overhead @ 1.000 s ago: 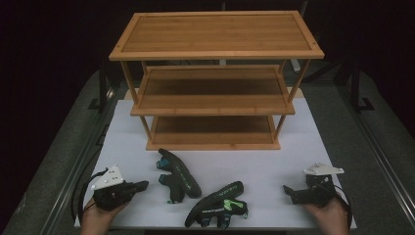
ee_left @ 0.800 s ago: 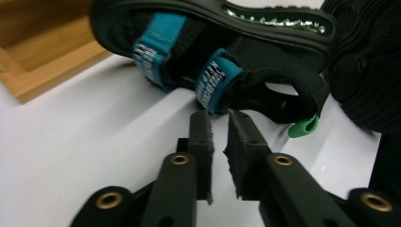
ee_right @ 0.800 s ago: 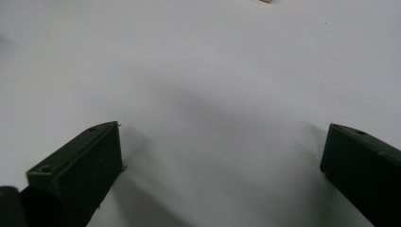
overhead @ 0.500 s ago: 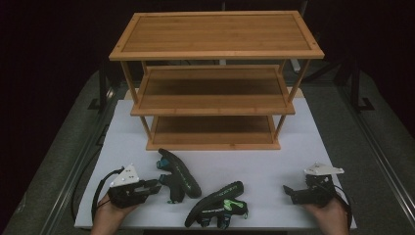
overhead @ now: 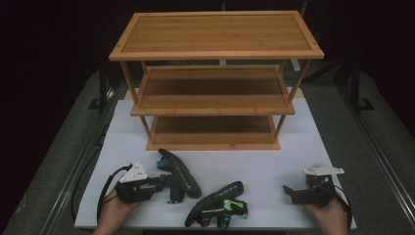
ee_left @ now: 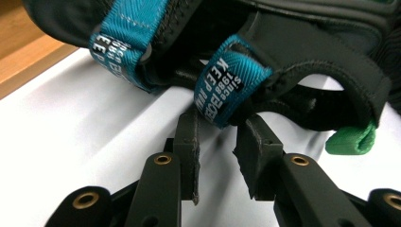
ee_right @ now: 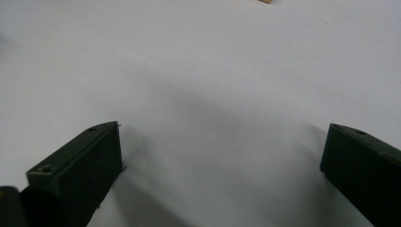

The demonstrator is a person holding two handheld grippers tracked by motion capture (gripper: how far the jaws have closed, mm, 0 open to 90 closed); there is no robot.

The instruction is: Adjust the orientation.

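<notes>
Since a second ago we have slid our left gripper (overhead: 164, 185) rightward along the lower left of the high view to the nearer dark shoe (overhead: 178, 172), its jaws having just opened a little. In the left gripper view they stand partly apart either side of the shoe's teal heel loop (ee_left: 227, 80), not pressing it. Our right gripper (overhead: 289, 192), lower right, gapes wide over the bare white mat (overhead: 274, 161).

Each black gripper (overhead: 159, 183) carries a pale three-cornered top plate, brass-ringed screw holes and a trailing black cable.
</notes>
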